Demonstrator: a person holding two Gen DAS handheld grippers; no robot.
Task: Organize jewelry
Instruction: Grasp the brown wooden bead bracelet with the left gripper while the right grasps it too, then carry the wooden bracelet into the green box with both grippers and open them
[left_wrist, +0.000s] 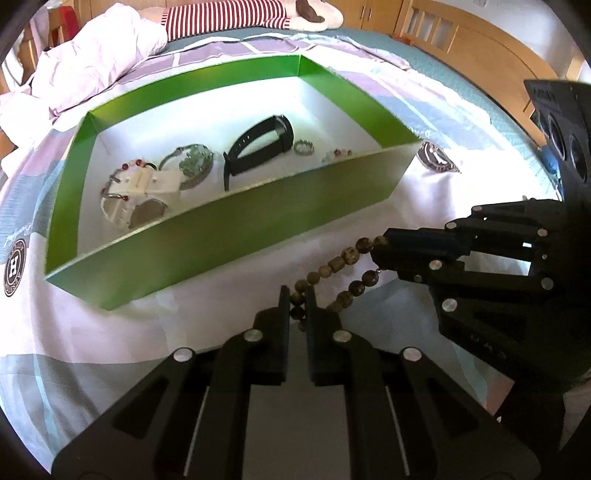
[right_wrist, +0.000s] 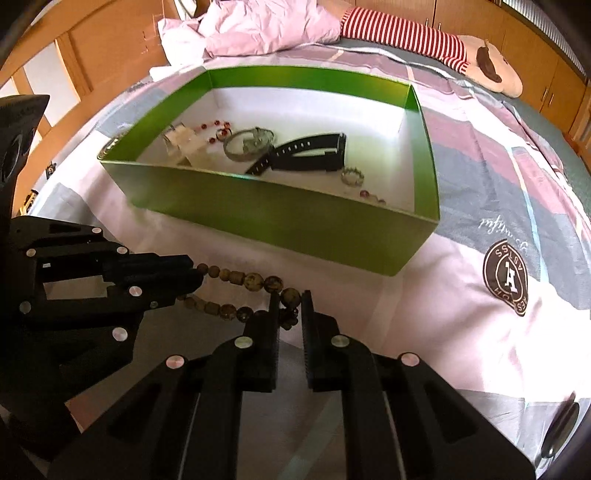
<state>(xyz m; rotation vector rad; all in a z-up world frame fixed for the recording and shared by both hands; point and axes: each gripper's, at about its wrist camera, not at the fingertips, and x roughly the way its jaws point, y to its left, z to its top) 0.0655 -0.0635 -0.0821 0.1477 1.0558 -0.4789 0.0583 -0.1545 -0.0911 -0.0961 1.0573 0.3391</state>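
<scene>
A brown bead bracelet (left_wrist: 338, 264) hangs stretched between both grippers, just above the bedsheet in front of the green box (left_wrist: 229, 225). My left gripper (left_wrist: 298, 295) is shut on one end of it. My right gripper (left_wrist: 380, 247) is shut on the other end. In the right wrist view the bracelet (right_wrist: 242, 280) runs from the left gripper (right_wrist: 197, 275) to the right gripper (right_wrist: 290, 299). Inside the box lie a black watch (left_wrist: 258, 147), a white watch (left_wrist: 138, 195), a green bangle (left_wrist: 194, 164), a small ring (left_wrist: 303, 147) and a red bead bracelet (right_wrist: 373, 197).
The green box (right_wrist: 280, 221) sits on a patterned bedsheet (right_wrist: 480, 206). A crumpled pink quilt (left_wrist: 92, 59) and a striped plush toy (right_wrist: 424, 40) lie at the far side. Round brown logos (right_wrist: 508, 277) are printed on the sheet. Wooden bed frame (left_wrist: 480, 51) borders the bed.
</scene>
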